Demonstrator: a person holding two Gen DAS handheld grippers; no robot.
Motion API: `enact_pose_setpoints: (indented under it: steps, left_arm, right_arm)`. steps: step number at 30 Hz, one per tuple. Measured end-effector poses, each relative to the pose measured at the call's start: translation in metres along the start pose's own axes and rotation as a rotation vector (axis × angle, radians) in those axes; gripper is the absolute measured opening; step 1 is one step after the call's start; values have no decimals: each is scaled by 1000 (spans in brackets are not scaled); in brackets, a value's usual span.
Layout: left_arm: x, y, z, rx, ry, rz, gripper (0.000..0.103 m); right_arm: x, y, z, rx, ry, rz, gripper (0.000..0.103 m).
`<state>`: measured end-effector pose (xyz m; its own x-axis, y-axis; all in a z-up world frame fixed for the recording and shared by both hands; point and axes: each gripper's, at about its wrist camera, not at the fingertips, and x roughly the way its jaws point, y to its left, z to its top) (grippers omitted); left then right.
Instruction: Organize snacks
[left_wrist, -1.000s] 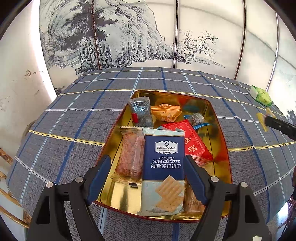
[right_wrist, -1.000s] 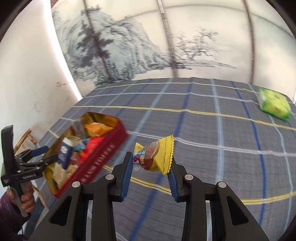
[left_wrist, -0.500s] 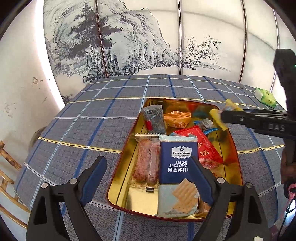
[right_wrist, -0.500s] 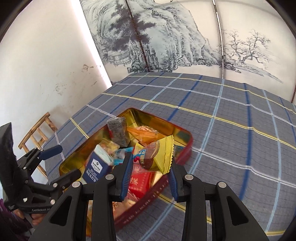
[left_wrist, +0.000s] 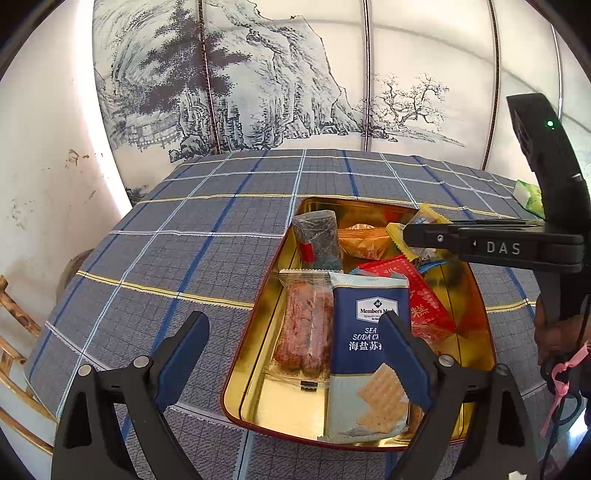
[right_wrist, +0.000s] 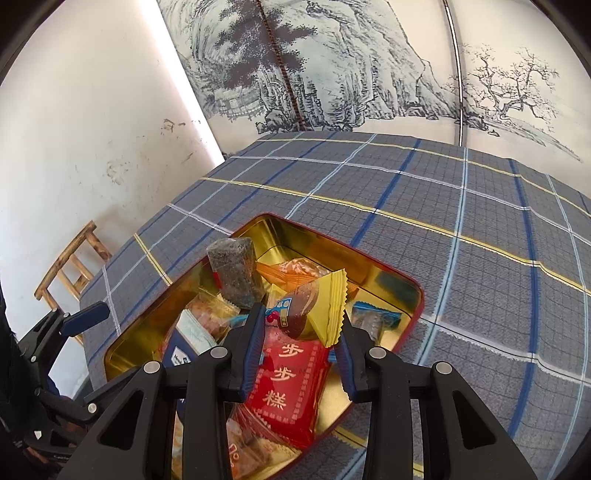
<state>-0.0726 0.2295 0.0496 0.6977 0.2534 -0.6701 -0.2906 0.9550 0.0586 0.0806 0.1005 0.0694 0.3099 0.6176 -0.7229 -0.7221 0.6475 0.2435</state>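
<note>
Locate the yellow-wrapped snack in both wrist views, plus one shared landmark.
Left wrist: yellow-wrapped snack at right of centre, over the far end of the tin, at the tip of the right hand-held gripper.
Right wrist: snack at centre, clamped between the blue pads.
Shared landmark: red packet with gold characters, lying in the tin.

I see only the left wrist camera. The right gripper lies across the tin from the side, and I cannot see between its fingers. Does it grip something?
Observer: Yes. The right gripper is shut on a yellow-wrapped snack.
Operator: Is the snack over the tin or outside it?
Observer: Over the tin. In the right wrist view, a red packet appears beneath it.
Operator: Is any floor free there?
Observer: Bare gold floor shows near the far wall, beside a small blue-ended sweet.
</note>
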Motion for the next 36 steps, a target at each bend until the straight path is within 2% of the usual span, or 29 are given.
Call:
enact_pose_setpoints:
  steps: [14,17,19,21,23,25,27,33,36]
  left_arm:
    - [7,9,1,-21,9,-6,91]
    - [7,10,1,-32,16,-11,91]
    - [7,11,1,-39,13,-5,91]
    - [6,13,2,-47,6,7,91]
    - [3,15,3,-59,-2,10,91]
    - [-1,17,3,-70,-23,18,91]
    - [-10,19,3,-85,-62,26,91]
    - [-37,23,5,-113,-150,17,91]
    - [-52,26,5,-139,-190,12,96]
  right_arm:
    - [14,3,9,-3,3,14,38]
    - [12,5,10,-5,-8,17,42]
    - [6,10,10,-15,-26,1,49]
    - [-5,20,10,-46,-68,-25,52]
    - [-19,32,6,-78,-118,-51,60]
    - [-36,47,-1,-115,-193,-102,80]
    - [-51,58,-9,-134,-255,-131,89]
    - [-96,80,-35,-174,-411,-208,97]
    - [-113,88,-45,-199,-458,-238,99]
